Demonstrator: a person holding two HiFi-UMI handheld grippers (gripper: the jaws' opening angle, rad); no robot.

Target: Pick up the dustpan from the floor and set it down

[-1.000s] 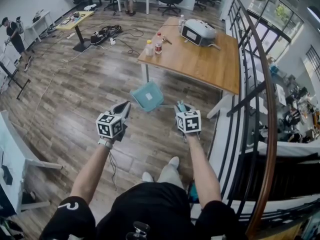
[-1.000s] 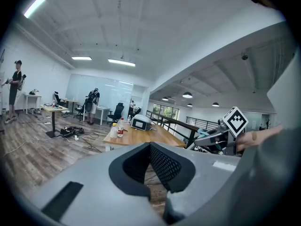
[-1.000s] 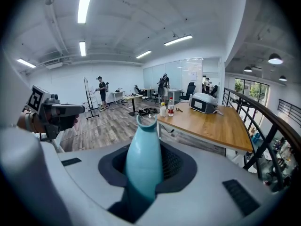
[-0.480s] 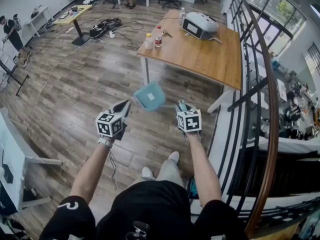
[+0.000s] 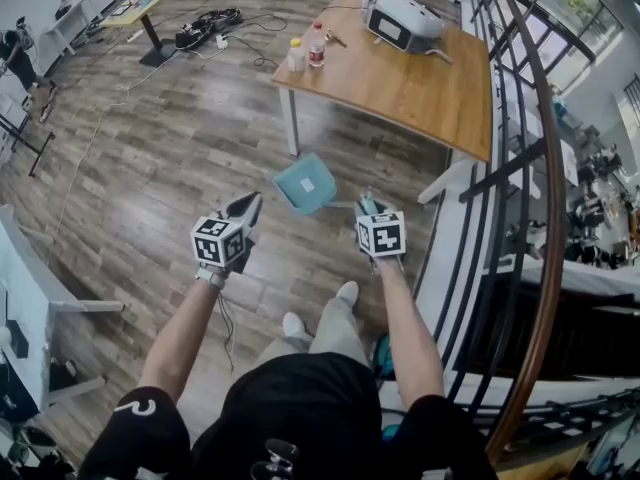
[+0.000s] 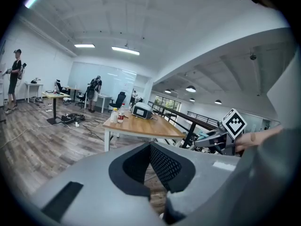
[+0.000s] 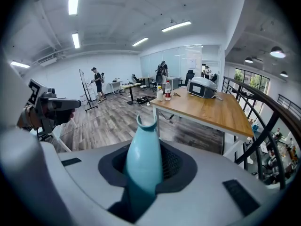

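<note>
**Teal dustpan in right gripper: count and setting**

Dustpans: one, teal plastic [image 5: 305,185]. It is carried clear of the floor. In the head view it lies between the two grippers and the near edge of the table.

Grippers: two.
- The right gripper [image 5: 367,206] is clamped on the dustpan's handle, which stands between its pads in the right gripper view. The pan extends forward and to the left.
- The left gripper [image 5: 246,211] has its jaws drawn together with nothing between them. It is just left of the pan, not touching it.

Tables: one large wooden-topped table [image 5: 400,93] and one small yellow-topped table [image 5: 140,3] farther off.

On the large table:
- Bottles: two [image 5: 297,60] [image 5: 317,52], standing close together at its left end.
- One white device [image 5: 405,23] at the far end.

Surface: floor [image 5: 170,158] of grey-brown wood planks, with a tangle of cables [image 5: 205,38] near the small table.

Room: open office. A dark railing [image 5: 545,198] with a wooden handrail runs along the right. One person [image 5: 14,58] stands at the far left.
</note>
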